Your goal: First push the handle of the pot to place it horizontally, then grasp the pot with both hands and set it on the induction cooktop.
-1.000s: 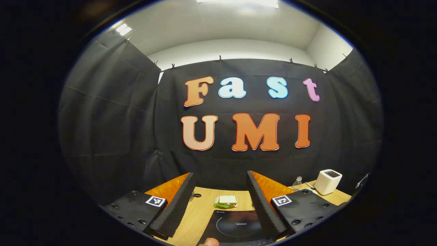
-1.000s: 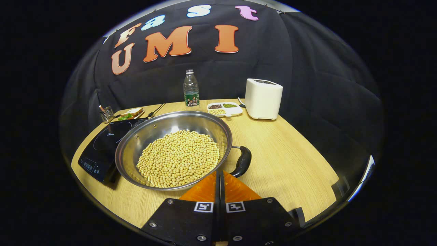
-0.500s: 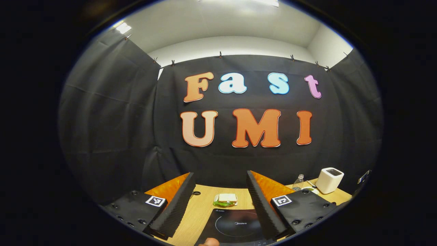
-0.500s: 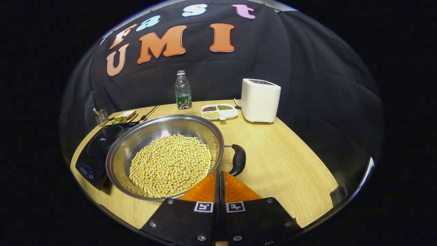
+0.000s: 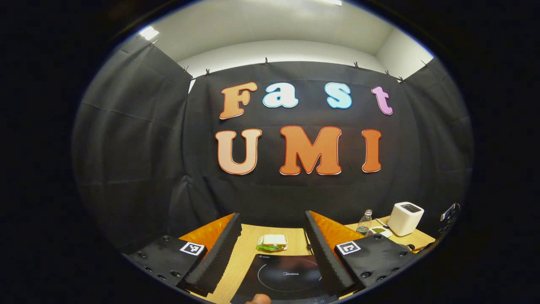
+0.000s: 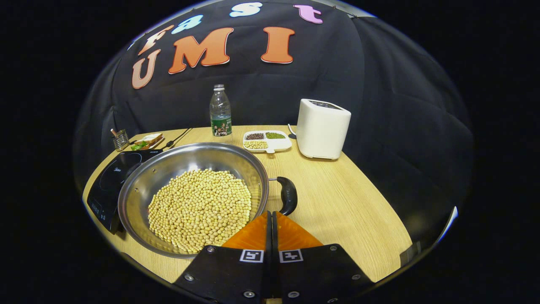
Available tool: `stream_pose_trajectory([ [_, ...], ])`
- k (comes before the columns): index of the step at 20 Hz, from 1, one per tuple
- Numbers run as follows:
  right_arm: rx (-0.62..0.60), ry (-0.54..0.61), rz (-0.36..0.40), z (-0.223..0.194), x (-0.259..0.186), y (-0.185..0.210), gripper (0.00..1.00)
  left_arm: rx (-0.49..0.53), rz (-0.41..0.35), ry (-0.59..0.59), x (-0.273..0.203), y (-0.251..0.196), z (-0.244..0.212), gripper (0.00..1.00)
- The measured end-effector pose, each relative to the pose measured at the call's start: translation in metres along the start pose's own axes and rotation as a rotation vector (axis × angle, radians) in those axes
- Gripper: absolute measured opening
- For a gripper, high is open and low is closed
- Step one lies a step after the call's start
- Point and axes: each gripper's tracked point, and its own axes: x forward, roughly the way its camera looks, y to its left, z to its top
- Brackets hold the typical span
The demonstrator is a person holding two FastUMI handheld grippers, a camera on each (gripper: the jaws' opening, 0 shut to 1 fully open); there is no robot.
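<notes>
The right gripper (image 6: 270,216) is closed on nothing — the pot (image 6: 193,198) of soybeans sits at its 11 o'clock, handle (image 6: 288,195) at 1 o'clock. The left gripper (image 5: 272,245), fingers spread, hovers over the induction cooktop (image 5: 287,276).

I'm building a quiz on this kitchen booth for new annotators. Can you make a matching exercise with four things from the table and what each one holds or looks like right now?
Things
1. pot
2. divided tray
3. induction cooktop
4. right hand-held gripper

States
A. fingers closed together, tips next to the pot's black handle
B. three small portions of different beans
C. full of yellow soybeans
D. flat and black, left of the pot, partly behind it

Pairs: 1-C, 2-B, 3-D, 4-A
</notes>
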Motion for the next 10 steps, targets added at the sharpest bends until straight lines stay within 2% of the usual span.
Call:
stream_pose_trajectory([
  [4,0.009,-0.002,0.012,0.006,0.009,-0.002,0.00,-0.023,-0.032,0.012,0.005,-0.018,-0.013,0.99],
  [10,0.010,0.005,0.008,0.009,0.014,-0.004,0.00,-0.024,-0.075,0.078,0.007,-0.053,-0.058,0.99],
])
